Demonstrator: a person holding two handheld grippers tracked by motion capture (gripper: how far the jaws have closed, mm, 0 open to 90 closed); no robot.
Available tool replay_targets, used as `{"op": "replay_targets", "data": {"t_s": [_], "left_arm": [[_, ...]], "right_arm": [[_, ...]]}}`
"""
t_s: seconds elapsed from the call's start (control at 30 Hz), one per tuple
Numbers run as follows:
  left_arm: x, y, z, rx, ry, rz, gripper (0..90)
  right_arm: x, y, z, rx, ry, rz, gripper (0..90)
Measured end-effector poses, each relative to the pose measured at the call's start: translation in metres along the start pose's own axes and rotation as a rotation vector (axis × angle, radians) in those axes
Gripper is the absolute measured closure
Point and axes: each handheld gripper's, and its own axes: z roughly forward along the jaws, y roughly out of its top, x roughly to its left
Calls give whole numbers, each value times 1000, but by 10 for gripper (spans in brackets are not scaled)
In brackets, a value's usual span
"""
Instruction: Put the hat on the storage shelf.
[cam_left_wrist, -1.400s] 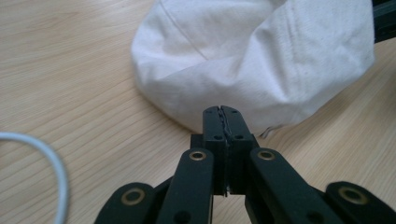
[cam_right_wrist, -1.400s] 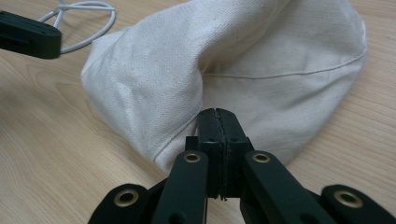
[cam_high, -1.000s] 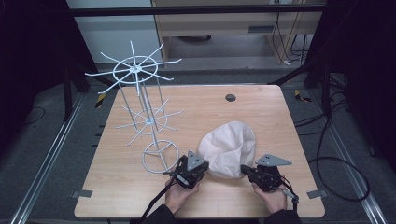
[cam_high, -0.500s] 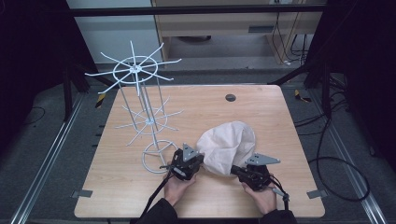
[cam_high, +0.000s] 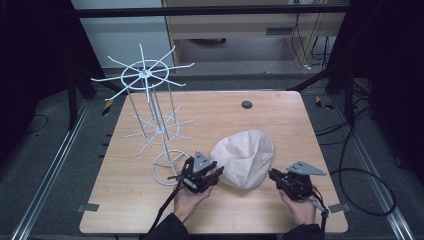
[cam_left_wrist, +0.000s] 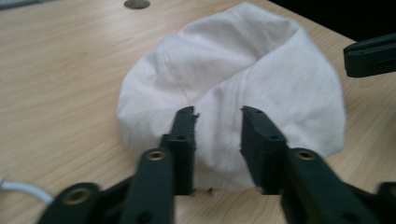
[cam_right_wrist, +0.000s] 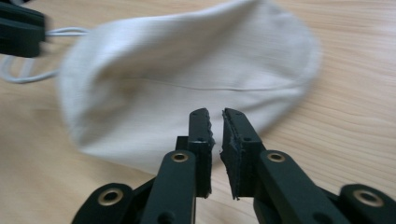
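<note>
A white cloth hat (cam_high: 245, 157) lies flat on the wooden table (cam_high: 280, 115), also seen close up (cam_left_wrist: 233, 79) (cam_right_wrist: 187, 79). My left gripper (cam_high: 218, 172) is at its left edge and points at it. Its jaws have just been opening and stand well apart (cam_left_wrist: 218, 112), with the hat's near edge just beyond the tips and nothing pressed. My right gripper (cam_high: 272, 175) is at the hat's right edge. Its jaws have just been opening too, leaving a narrow gap (cam_right_wrist: 215, 113) with nothing in it.
A white wire rack (cam_high: 150, 115) with spoke arms stands on the table's left half, its ring base (cam_high: 167, 167) just left of my left gripper. A dark round hole (cam_high: 246, 104) sits near the table's far edge. Dark floor and cables surround the table.
Both grippers held the bunched-up hat at its near edge; now their jaws have parted, they have drawn back to either side, and the hat has settled flat.
</note>
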Motion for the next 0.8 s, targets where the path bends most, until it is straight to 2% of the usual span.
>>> {"op": "replay_targets", "data": {"t_s": [0.2, 0.37, 0.47, 0.53, 0.67, 0.8], "left_arm": [[-18, 22, 11, 13, -43, 52, 402], [-31, 35, 29, 44, -67, 67, 312], [-35, 39, 38, 58, -74, 60, 282], [-38, 41, 45, 68, -77, 61, 281], [-44, 41, 56, 94, -46, 89, 281], [-50, 39, 63, 93, -19, 115, 385]], "right_arm": [[-26, -6, -11, -19, -73, 56, 753], [-31, -8, -11, -9, -90, 63, 715], [-31, -9, -10, -11, -93, 55, 694], [-32, -9, -9, -10, -93, 55, 687], [-32, -9, -8, -10, -90, 53, 681], [-31, -9, -8, -12, -87, 50, 680]]}}
